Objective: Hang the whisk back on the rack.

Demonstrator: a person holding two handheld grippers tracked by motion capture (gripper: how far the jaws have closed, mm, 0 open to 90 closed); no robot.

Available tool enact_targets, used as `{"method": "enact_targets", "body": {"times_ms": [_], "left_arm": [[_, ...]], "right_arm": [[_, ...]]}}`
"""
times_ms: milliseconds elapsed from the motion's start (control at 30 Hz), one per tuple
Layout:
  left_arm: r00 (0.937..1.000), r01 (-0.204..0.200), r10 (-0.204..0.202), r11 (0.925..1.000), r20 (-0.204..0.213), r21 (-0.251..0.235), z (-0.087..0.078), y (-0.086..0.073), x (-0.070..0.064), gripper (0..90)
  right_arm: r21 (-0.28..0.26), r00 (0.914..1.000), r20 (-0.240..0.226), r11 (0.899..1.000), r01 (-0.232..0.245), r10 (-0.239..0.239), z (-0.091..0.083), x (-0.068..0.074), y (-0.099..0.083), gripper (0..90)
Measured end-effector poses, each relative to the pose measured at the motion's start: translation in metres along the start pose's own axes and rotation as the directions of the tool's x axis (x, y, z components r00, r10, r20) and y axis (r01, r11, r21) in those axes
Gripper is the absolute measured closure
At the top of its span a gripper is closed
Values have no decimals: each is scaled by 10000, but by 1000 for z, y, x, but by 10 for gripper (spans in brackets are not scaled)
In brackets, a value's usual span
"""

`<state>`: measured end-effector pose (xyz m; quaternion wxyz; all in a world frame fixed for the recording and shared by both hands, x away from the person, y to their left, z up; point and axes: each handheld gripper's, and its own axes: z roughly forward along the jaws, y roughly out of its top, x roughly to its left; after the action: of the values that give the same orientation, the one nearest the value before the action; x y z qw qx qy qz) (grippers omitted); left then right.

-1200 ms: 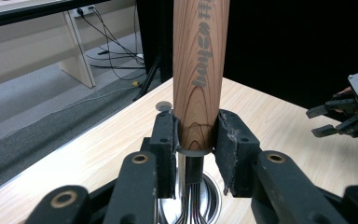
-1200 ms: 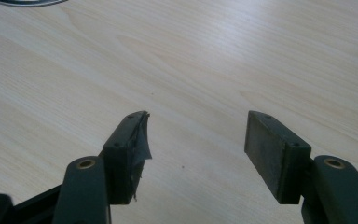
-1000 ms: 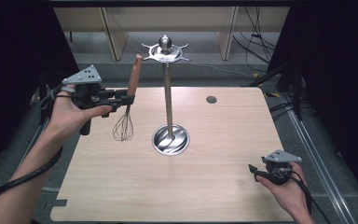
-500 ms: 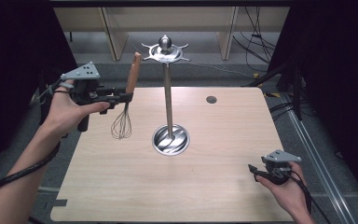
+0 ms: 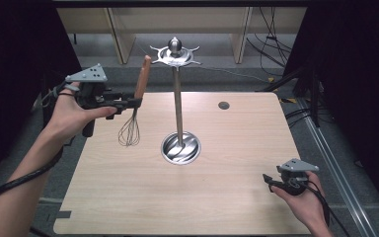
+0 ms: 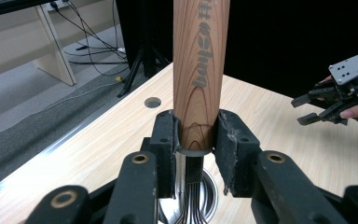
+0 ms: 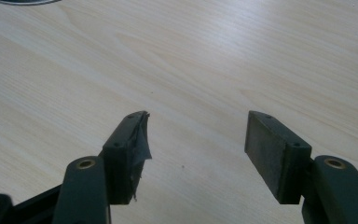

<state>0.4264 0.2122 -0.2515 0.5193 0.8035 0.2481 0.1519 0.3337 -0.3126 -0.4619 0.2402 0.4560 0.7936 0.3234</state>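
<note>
Wooden-handled whisk (image 5: 136, 106) rides higher than a second ago, pinched upright at the handle's base by the left gripper (image 5: 131, 102), wires dangling below it. Hanging it on the utensil stand (image 5: 176, 74) looks next. Right gripper (image 5: 270, 180) idles, jaws apart, above the table (image 5: 227, 207).

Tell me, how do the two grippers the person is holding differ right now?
The left gripper is shut on the whisk, clamping the bottom of its wooden handle; the right gripper is open, with nothing between its fingers. The left one is held up in the air beside the metal stand; the right one sits low at the table's near right corner. Both are black, hand-held, and carry a grey three-cornered plate.
</note>
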Motion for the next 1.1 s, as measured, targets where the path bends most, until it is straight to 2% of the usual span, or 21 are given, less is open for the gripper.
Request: {"method": "enact_targets", "body": {"times_ms": [133, 200, 300, 333, 467, 733, 767, 800, 900, 967, 1000, 1100], "left_arm": [[10000, -17, 16, 9999, 57, 104, 1, 1, 1, 691], [10000, 23, -24, 9999, 84, 114, 2, 2, 3, 691], [9999, 13, -15, 9998, 101, 175, 3, 2, 4, 691], [9999, 6, -9, 9998, 120, 189, 4, 2, 5, 690], [9998, -2, -3, 9997, 196, 260, 6, 3, 5, 691], [9997, -18, 8, 9992, 252, 406, 11, 5, 7, 690], [9996, -34, 23, 9991, 269, 416, 11, 6, 8, 691], [9996, -48, 37, 9991, 273, 413, 12, 6, 8, 690], [9995, -34, 22, 9992, 301, 409, 15, 8, 8, 691], [9994, -51, 36, 9990, 341, 439, 17, 9, 8, 690], [9995, -76, 62, 9989, 309, 456, 18, 9, 7, 691], [9993, -44, 29, 9990, 365, 437, 20, 10, 7, 690]], "right_arm": [[131, 9997, 60, 9996, -232, 231, -1, 2, 0, 399], [85, 9999, 96, 9999, -75, 75, -1, 1, 0, 398], [156, 9995, 48, 9993, -326, 326, -1, 2, 0, 398], [130, 9995, 173, 9996, -269, 267, -1, 2, 0, 398], [185, 9997, 72, 9995, -248, 246, -1, 1, 0, 397], [146, 9996, 184, 9997, -196, 193, -1, 1, 0, 398], [36, 9998, 215, 10000, 30, -30, 0, -1, -1, 398], [-11, 9999, 157, 10000, 62, -62, 1, -1, -1, 398], [68, 9999, 32, 9999, -107, 107, 0, 0, 0, 398], [103, 9996, 171, 9997, -212, 211, -1, 1, -1, 398], [113, 10000, 1, 9999, -97, 97, 0, -1, 0, 398], [179, 10000, -24, 9998, -84, 84, -1, -1, 0, 398]]}}
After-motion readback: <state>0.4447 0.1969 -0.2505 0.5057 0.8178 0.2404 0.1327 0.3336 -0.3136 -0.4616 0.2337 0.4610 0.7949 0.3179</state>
